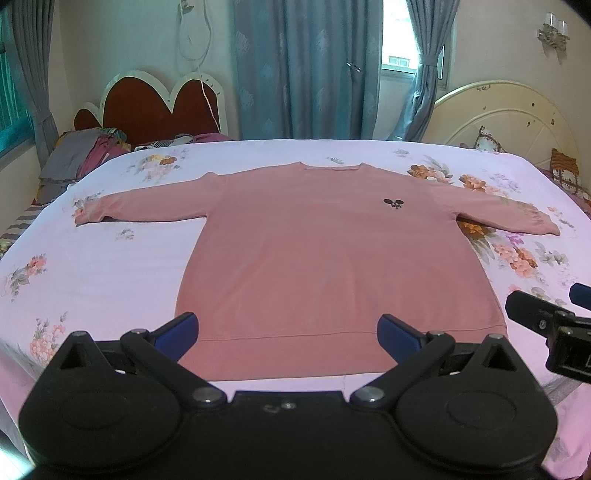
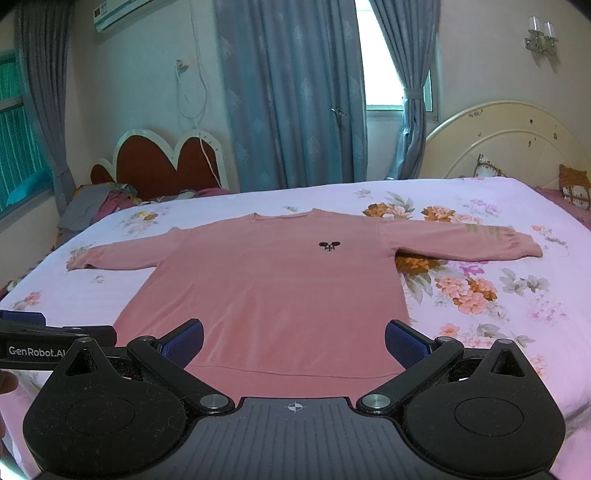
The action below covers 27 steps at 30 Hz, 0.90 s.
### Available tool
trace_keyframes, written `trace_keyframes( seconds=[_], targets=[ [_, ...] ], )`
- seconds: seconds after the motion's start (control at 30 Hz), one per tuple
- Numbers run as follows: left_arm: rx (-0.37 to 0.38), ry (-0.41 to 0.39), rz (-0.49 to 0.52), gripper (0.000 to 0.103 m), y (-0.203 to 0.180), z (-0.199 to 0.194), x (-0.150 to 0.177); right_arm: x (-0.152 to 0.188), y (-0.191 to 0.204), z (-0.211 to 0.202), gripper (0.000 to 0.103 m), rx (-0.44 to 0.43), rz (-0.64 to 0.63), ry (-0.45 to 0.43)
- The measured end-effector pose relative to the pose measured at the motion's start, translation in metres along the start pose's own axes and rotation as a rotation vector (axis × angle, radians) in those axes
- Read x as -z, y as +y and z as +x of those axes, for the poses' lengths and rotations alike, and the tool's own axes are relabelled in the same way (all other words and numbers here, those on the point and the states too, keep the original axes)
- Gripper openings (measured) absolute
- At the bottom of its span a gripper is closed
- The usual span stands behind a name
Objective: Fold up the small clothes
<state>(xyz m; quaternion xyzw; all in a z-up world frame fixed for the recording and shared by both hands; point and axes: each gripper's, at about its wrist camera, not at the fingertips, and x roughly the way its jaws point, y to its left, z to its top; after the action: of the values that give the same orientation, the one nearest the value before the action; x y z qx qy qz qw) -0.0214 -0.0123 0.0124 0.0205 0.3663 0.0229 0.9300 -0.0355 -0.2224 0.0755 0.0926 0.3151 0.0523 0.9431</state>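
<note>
A pink sweater [image 1: 332,258] lies flat, face up and sleeves spread, on a floral-sheeted bed [image 1: 110,266], its hem nearest the cameras. The left tongs [image 1: 288,332] and right tongs [image 2: 293,341] hover just above the hem, both spread wide and holding nothing. Folding likely begins well with each pair pinching a bottom corner through both layers, then lifting evenly so the fabric stays smooth.

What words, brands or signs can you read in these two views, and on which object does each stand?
"GenRobot.AI", cut off at its end: on the left tool.
Small black emblem, no letters: on the pink sweater.
Air conditioner label: too small to read.
</note>
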Motion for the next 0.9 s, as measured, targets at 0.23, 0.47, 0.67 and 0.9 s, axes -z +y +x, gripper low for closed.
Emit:
trace_keyframes(
  seconds=[0.23,0.47,0.67,0.9],
  targets=[
    [-0.002,0.006,-0.001,0.103,0.0,0.004,-0.002,0.0,-0.001,0.005,0.103,0.0,0.003,0.006],
    [-0.007,0.017,0.003,0.103,0.001,0.014,-0.007,-0.004,-0.005,0.017,0.103,0.012,0.015,0.018],
    [-0.019,0.025,0.006,0.103,0.006,0.032,-0.018,-0.01,-0.015,0.031,0.103,0.044,0.036,0.024],
    [-0.029,0.036,0.007,0.103,0.014,0.061,-0.037,-0.022,-0.027,0.053,0.103,0.098,0.067,0.026]
  ],
)
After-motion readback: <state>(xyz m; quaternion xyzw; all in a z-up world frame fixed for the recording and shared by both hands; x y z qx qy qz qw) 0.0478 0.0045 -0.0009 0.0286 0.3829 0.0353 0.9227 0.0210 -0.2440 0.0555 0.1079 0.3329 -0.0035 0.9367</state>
